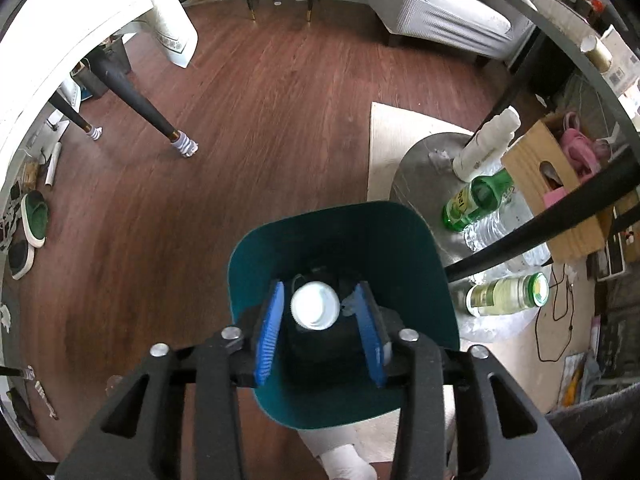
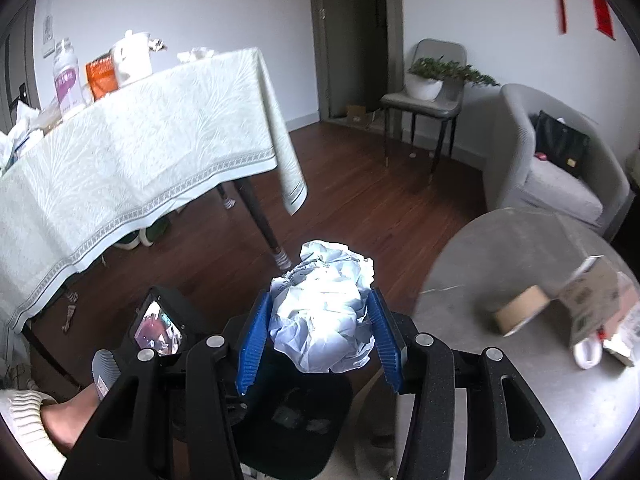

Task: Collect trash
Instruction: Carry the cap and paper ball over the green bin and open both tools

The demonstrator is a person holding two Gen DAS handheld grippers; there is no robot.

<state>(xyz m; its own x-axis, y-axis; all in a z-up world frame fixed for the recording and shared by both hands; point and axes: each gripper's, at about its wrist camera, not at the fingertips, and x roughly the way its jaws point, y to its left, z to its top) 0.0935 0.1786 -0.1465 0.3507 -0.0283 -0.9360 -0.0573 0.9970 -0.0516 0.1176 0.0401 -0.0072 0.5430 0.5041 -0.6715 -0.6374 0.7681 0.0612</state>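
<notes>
In the left wrist view my left gripper (image 1: pixel 318 300) points down into a teal bin (image 1: pixel 320 220) on the wooden floor. A dark bottle with a white cap (image 1: pixel 316 306) stands upright between its blue pads (image 1: pixel 270 328), with a small gap showing on each side of the cap. In the right wrist view my right gripper (image 2: pixel 320 312) is shut on a crumpled ball of pale paper (image 2: pixel 324 308), held above the bin's dark inside (image 2: pixel 296 420).
A round grey side table (image 1: pixel 420 168) beside the bin holds two green bottles (image 1: pixel 476 200), a white bottle (image 1: pixel 486 144) and a wooden tissue box (image 1: pixel 556 188). A cloth-covered table (image 2: pixel 132 152) stands left, an armchair (image 2: pixel 560 184) right. A hand (image 2: pixel 68 420) shows lower left.
</notes>
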